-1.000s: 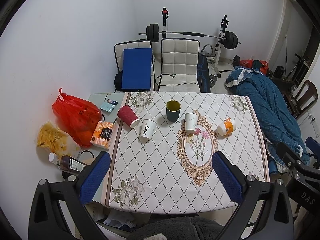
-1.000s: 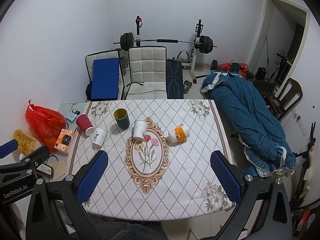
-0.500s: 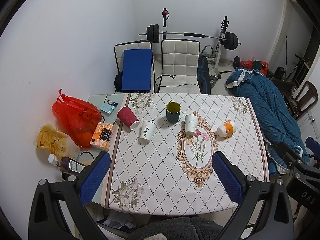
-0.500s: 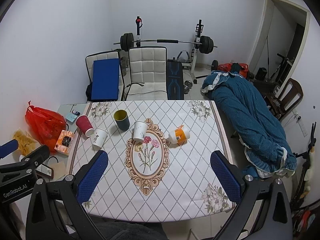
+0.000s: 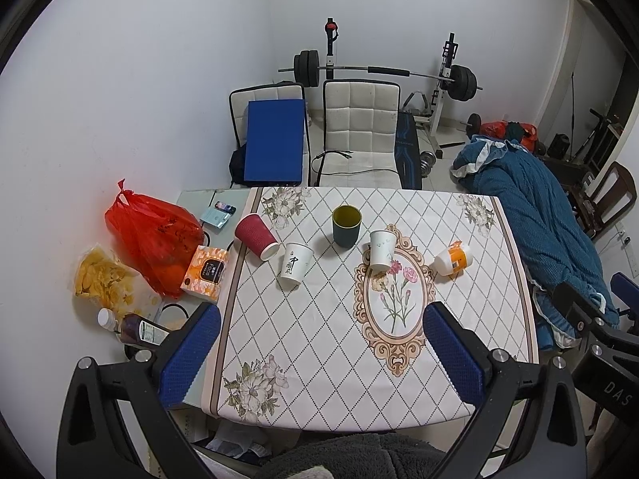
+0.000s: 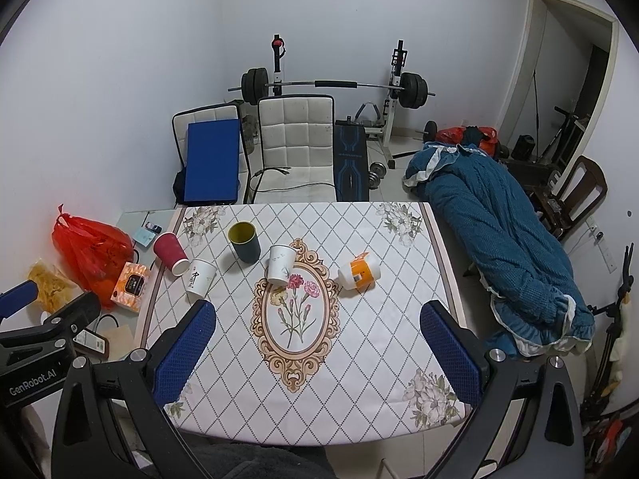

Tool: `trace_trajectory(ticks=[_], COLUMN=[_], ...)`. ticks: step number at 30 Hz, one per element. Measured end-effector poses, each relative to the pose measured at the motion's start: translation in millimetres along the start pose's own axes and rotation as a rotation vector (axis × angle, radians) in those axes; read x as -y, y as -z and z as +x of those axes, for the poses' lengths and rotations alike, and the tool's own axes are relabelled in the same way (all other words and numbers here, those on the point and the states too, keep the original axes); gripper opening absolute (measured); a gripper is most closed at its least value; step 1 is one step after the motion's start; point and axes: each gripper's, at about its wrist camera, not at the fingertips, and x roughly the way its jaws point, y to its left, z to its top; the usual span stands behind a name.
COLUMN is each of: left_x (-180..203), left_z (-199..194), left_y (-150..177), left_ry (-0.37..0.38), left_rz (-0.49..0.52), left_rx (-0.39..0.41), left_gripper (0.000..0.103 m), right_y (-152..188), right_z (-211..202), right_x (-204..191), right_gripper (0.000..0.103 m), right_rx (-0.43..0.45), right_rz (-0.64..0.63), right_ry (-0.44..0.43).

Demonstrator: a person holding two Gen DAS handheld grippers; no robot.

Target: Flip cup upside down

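Several cups stand or lie on the patterned tablecloth (image 5: 319, 339). A dark green cup (image 5: 346, 225) stands upright with its mouth up. Two white paper cups (image 5: 295, 264) (image 5: 381, 249) stand upright. A red cup (image 5: 255, 236) lies on its side at the left edge. An orange and white cup (image 5: 453, 259) lies on its side at the right. My left gripper (image 5: 319, 353) is open and empty, high above the table's near edge. My right gripper (image 6: 315, 351) is open and empty too, also held high. The cups show in the right wrist view too, the green cup (image 6: 243, 241) among them.
A red plastic bag (image 5: 153, 239), an orange tissue box (image 5: 205, 273), a bag of chips (image 5: 102, 279) and a bottle (image 5: 131, 325) lie left of the table. Two white chairs (image 5: 359, 135) and a barbell rack stand behind. A blue blanket (image 5: 535, 215) lies to the right.
Both grippers have risen and drawn back slightly, so the table looks a little smaller. The cups have not moved.
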Motion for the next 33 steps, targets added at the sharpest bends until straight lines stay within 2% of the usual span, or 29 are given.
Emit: trace_trajectory(ticks=[9,18,21,24,27,33], left_x=[-1,5,9,11,11,10], left_z=[0,8,19,38,70,129], left_y=[0,-19,-8,-5,-1,18], left_ry=[0.002,-0.001,-0.01,-0.029,-0.072,-0.144], left_rz=[-0.001,-0.003,-0.011,-0.027,-0.037,-0.066], left_rx=[-0.001,-0.021,-0.032,-0.051,-0.091,-0.194], left_gripper=[0.103,0.103,0.103,0.103,0.103,0.103], right_y=[0,1,6,12,21,53], right_z=[0,3,10,27,61,150], right_x=[0,1,6,11,15,26], right_gripper=[0.103,0.103,0.103,0.103,0.103,0.103], right_rx=[0.0,-0.005,-0.016,-0.045,-0.101,-0.27], right_rz=[0.002,0.003,0.008,0.009,0.009,-0.004], right_ry=[-0.003,-0.009,-0.016,-0.016,-0.011,-0.019])
